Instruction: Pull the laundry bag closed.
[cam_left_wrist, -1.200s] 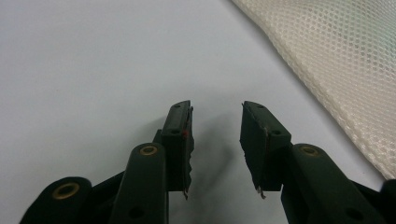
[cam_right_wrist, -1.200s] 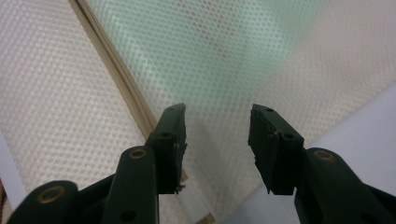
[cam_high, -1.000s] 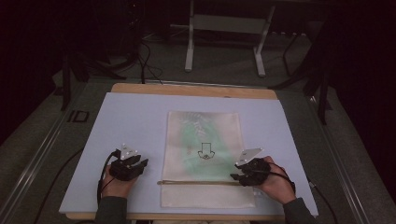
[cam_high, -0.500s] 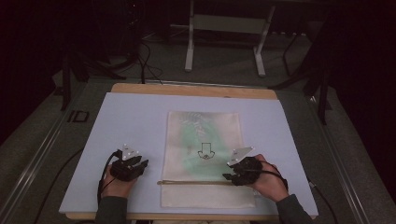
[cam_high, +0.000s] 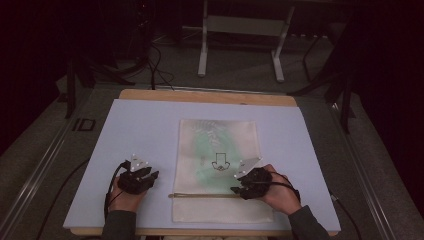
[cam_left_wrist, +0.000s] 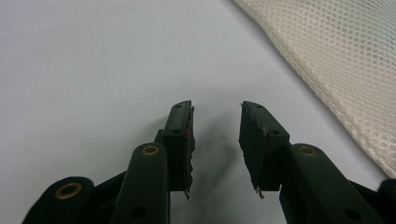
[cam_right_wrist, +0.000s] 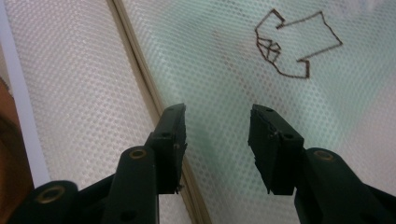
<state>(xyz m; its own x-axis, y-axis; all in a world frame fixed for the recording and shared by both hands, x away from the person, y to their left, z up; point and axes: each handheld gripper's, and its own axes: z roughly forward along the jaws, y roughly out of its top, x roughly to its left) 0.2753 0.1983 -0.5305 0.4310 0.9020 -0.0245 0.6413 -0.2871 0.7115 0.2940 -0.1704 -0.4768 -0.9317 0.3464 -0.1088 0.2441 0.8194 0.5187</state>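
A cream mesh bag (cam_high: 220, 165) lies flat in the middle of the pale blue table mat (cam_high: 140, 130), with something green showing through it and a brown outline emblem (cam_high: 218, 162) stitched on it. A zipper line (cam_high: 200, 195) crosses its near end. My right gripper (cam_high: 239, 186) hovers over the bag's right near part, open, jaws just beside the zipper (cam_right_wrist: 140, 60), the emblem (cam_right_wrist: 292, 44) ahead. My left gripper (cam_high: 150, 176) rests open over bare mat, left of the bag; the bag's mesh edge (cam_left_wrist: 336, 60) lies to its right.
The mat sits on a wooden table whose far edge (cam_high: 205, 96) shows. Beyond it stand a metal frame stand (cam_high: 240, 25) and cables on a dark floor. A rail (cam_high: 45, 160) runs along the left side.
My right gripper has slid left, from the bag's right edge onto the bag near the zipper. The left gripper has stayed put.
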